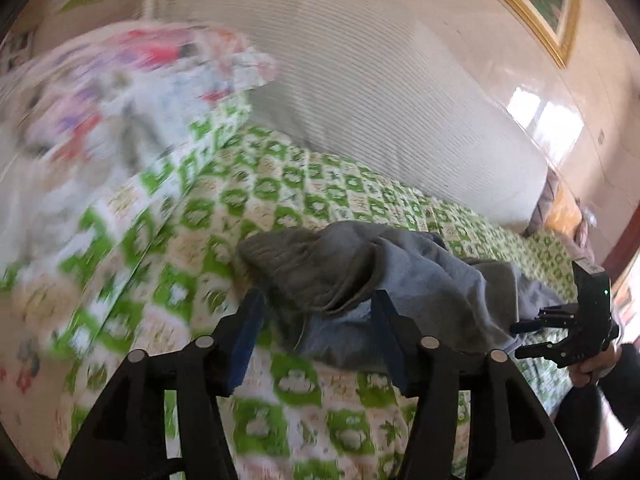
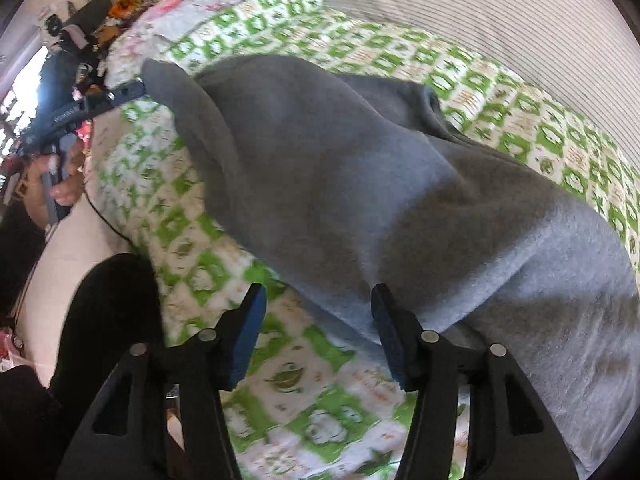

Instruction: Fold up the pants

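— Where are the pants?
— Heaped on the bed: grey pants (image 2: 360, 184), bunched and creased, lying on a green-and-white patterned bedspread (image 2: 280, 380), with a striped white pillow (image 1: 380, 92) beyond and a floral quilt (image 1: 132, 92), blurred, to one side.
— And the tongs?
— Left tongs (image 1: 318, 332) spread, blue pads apart, nothing pinched; grey cloth just ahead of the tips. Right tongs (image 2: 318, 328) spread too, one pad at the hem of the pants, not pressing on it.
— Any writing to read?
— Some pale lettering on the dark body of the left tongs, seen from the right wrist view, too blurred to read. No brand or label legible on the pants.
— Anything else?
— A gilt picture frame (image 1: 528, 8) on the wall.
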{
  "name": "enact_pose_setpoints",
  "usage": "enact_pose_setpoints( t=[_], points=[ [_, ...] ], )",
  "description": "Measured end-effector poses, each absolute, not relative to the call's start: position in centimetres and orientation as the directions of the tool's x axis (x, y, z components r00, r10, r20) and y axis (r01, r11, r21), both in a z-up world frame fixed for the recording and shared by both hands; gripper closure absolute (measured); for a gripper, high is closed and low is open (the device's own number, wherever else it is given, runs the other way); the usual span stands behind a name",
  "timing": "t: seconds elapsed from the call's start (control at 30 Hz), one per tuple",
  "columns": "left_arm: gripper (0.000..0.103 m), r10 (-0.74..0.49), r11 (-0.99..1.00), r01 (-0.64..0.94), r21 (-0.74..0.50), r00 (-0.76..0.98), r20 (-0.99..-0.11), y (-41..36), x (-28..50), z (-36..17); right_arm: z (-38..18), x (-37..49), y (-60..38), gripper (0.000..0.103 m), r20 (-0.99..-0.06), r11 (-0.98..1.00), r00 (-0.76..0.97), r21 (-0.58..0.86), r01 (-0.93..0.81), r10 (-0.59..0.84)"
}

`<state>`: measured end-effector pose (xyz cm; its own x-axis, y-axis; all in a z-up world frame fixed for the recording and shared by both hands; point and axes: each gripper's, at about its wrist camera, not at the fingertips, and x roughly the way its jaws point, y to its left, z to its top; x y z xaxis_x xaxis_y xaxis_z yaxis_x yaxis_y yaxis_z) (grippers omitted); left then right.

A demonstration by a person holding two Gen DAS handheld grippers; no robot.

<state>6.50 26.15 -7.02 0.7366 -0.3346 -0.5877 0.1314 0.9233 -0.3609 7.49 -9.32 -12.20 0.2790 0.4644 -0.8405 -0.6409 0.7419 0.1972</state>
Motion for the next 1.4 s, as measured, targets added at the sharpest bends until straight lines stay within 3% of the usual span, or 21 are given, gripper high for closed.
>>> enact_pose_setpoints(
  t=[0.17, 0.33, 0.6, 0.8, 1.13, 1.2, 1.23, 1.27, 1.33, 1.4],
  points=[
    [0.046, -0.349, 0.886, 0.024, -0.463, 0.694, -0.630, 26.6, 6.0, -10.1, -9.5, 8.8, -7.2, 0.047, -0.805, 0.711, 0.282, 0.227, -0.666, 0.522],
    [0.046, -0.392, 0.813, -0.043, -0.580, 0.696, -0.601, 25.7, 5.2, -11.9, -6.1, 12.4, -2.9, 0.047, -0.754, 0.676, 0.298, 0.251, -0.693, 0.585],
    [0.046, -0.299, 0.839, -0.164, -0.518, 0.657, -0.692, 24.3, 8.5, -13.3, -2.7, 17.6, 7.3, 0.047, -0.730, 0.593, 0.250, 0.255, -0.764, 0.636],
    [0.046, -0.330, 0.815, -0.169, -0.555, 0.651, -0.684, 24.7, 10.3, -14.9, -5.1, 21.8, 14.9, 0.047, -0.790, 0.560, 0.161, 0.259, -0.787, 0.591],
    [0.046, -0.363, 0.819, -0.114, -0.563, 0.656, -0.661, 23.6, 12.1, -15.4, -13.5, 25.8, 20.9, 0.047, -0.903, 0.530, -0.005, 0.257, -0.808, 0.430],
    [0.059, -0.357, 0.829, -0.105, -0.550, 0.658, -0.663, 22.8, 12.9, -15.3, -14.1, 25.4, 20.7, 0.067, -0.901, 0.523, -0.013, 0.263, -0.811, 0.433],
    [0.069, -0.353, 0.834, -0.100, -0.542, 0.658, -0.665, 22.6, 13.0, -15.2, -14.1, 25.3, 20.5, 0.085, -0.899, 0.526, -0.006, 0.262, -0.809, 0.439],
    [0.078, -0.350, 0.840, -0.091, -0.535, 0.664, -0.661, 22.6, 13.0, -15.1, -13.9, 25.2, 20.2, 0.092, -0.893, 0.531, -0.001, 0.268, -0.804, 0.450],
    [0.089, -0.366, 0.829, -0.081, -0.553, 0.670, -0.646, 22.9, 12.8, -14.6, -12.7, 24.9, 19.3, 0.096, -0.873, 0.533, 0.014, 0.285, -0.797, 0.488],
    [0.093, -0.389, 0.812, -0.070, -0.579, 0.676, -0.626, 23.2, 12.2, -13.4, -11.2, 24.4, 18.8, 0.096, -0.850, 0.529, 0.036, 0.293, -0.796, 0.525]
  ],
)
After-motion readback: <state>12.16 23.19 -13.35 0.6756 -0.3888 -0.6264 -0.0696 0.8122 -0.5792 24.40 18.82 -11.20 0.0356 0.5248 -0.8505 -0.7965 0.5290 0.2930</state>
